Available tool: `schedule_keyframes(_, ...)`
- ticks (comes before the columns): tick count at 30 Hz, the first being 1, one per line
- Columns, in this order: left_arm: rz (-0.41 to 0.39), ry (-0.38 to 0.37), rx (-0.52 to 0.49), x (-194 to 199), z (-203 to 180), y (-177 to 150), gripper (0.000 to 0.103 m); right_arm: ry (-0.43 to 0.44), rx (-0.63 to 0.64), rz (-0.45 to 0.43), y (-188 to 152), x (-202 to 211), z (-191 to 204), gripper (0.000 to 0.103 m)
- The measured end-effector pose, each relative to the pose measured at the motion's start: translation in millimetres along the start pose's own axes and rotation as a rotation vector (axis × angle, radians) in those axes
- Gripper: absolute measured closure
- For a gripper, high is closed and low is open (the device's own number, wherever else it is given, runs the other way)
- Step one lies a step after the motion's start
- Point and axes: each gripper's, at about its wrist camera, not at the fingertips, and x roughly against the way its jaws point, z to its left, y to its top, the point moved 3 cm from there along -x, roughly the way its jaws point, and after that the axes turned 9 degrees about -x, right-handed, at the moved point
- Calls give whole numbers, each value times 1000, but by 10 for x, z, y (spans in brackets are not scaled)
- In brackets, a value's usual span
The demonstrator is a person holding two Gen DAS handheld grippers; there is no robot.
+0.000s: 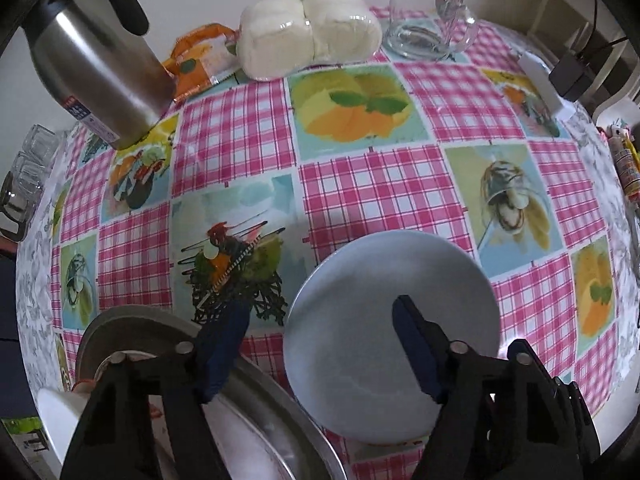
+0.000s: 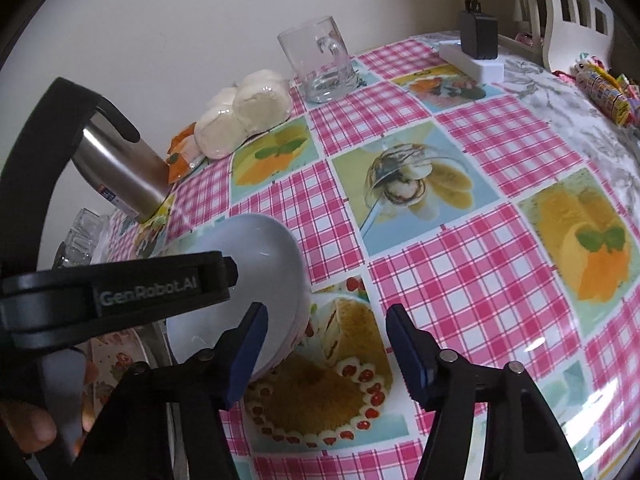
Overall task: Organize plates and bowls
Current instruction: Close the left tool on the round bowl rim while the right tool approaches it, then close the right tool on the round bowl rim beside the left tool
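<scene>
the pale blue round plate [image 1: 384, 320] lies on the pink checked tabletop [image 1: 380, 184], right of a round metal tray [image 1: 256, 408]. the left gripper [image 1: 316, 344] straddles the plate's left rim, jaws apart. the right gripper [image 2: 326, 344] hangs unclosed, empty, just right of the plate.

A: Metal tray [image 1: 256, 396], bottom left of the left wrist view, is cut off by the frame edge and half hidden behind the fingers [image 1: 224, 352].
B: White bowl [image 1: 60, 412] cropped too. Thermos [image 2: 120, 168] top hidden by the left gripper body. Candy rolls [image 2: 604, 92] too small to read.
</scene>
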Motion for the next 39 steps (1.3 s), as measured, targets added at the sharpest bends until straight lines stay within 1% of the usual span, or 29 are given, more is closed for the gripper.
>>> schedule_keyframes(3,16,3,-3,-76,7,24,34,4,1,10,-3,-65,12,44)
schedule_keyframes(5,33,0,-5,-131,8,31,42,5,-3,17,-5,-103,8,47)
schedule_keyframes(7,48,-3,-3,-190,14,28,45,12,-10,27,-11,-145,2,49)
schedule_keyframes(10,43,21,-15,-218,8,42,47,19,-13,31,-14,-176,12,52)
schedule_keyframes(14,49,2,-9,-232,-13,74,48,32,-12,41,-24,-228,44,58)
schedule_keyframes(16,51,-2,-4,-233,-20,82,48,53,-19,45,-35,-254,59,65)
schedule_keyframes(18,51,1,-10,-234,-38,94,48,66,-16,43,-47,-260,83,70)
schedule_keyframes(19,49,3,-15,-242,-29,98,48,72,-12,41,-48,-259,98,74)
schedule_keyframes(21,44,-6,-18,-237,-55,97,51,83,-15,35,-47,-260,106,78)
schedule_keyframes(23,39,-22,-16,-233,-73,92,55,85,-24,35,-42,-270,91,78)
schedule_keyframes(26,27,-40,-23,-222,-100,63,57,91,-41,38,-26,-260,42,78)
schedule_keyframes(28,22,-52,-19,-225,-124,64,57,96,-46,37,-16,-243,19,81)
schedule_keyframes(30,17,-52,-19,-219,-146,53,60,90,-49,35,-9,-228,-4,81)
schedule_keyframes(32,4,-54,-19,-203,-149,54,67,84,-55,33,-6,-223,-24,82)
schedule_keyframes(34,-2,-68,-10,-189,-152,47,71,81,-63,33,-4,-216,-49,83)
schedule_keyframes(39,-15,-105,7,-137,-125,-26,75,102,-94,36,11,-178,-130,83)
